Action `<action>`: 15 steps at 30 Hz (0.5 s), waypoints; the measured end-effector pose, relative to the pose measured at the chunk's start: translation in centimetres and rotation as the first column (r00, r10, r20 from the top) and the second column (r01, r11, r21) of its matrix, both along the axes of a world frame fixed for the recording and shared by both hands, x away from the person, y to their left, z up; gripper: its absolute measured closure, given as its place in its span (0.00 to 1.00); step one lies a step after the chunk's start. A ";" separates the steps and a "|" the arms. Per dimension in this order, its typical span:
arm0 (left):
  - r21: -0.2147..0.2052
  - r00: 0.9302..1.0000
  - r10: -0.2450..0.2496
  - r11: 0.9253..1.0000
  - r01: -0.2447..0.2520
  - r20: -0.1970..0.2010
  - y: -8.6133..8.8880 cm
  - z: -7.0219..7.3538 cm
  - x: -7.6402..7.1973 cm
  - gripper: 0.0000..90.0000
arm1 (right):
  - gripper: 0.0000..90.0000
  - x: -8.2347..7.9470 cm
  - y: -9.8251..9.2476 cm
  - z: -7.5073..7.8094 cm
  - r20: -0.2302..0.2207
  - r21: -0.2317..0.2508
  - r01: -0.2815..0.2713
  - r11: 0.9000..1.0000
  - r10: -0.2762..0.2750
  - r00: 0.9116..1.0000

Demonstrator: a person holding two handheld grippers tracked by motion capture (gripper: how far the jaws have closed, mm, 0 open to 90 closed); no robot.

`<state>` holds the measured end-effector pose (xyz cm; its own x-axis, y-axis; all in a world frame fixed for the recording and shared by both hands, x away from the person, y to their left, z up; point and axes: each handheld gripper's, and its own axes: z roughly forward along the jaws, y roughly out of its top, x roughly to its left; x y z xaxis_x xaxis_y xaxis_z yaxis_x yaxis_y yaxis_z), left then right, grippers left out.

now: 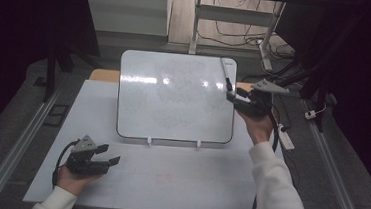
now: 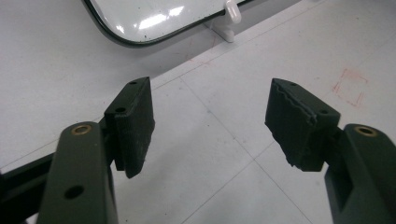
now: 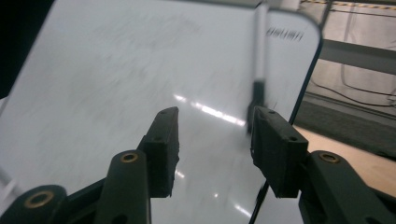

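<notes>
White board (image 1: 176, 99) | marker (image 3: 258, 70) beside parted right gripper (image 3: 215, 140) | left gripper (image 2: 210, 121) released over table (image 2: 224, 154)

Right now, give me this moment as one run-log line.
left gripper: open, over table | right gripper: open, at whiteboard | marker: against whiteboard, unheld

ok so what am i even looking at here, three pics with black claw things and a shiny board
A person at a table holds a two-jaw gripper in each hand. One picture looks down from above the table; the other two come from cameras riding on each gripper, looking along its black jaws. A whiteboard stands propped on small white feet. The left gripper rests low near the table's front, jaws open and empty. The right gripper is up at the board's right edge, jaws apart, beside a marker that lies against the board. I cannot tell whether the marker is touched.
</notes>
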<state>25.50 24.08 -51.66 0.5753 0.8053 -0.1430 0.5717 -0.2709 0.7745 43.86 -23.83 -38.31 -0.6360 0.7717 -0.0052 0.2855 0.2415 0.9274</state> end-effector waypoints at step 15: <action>-0.028 1.000 0.010 1.000 -0.010 0.008 0.3 0.2 0.4 0.35 | 0.53 -9.3 -5.5 -7.8 -0.063 -0.041 -0.128 0.991 0.126 0.990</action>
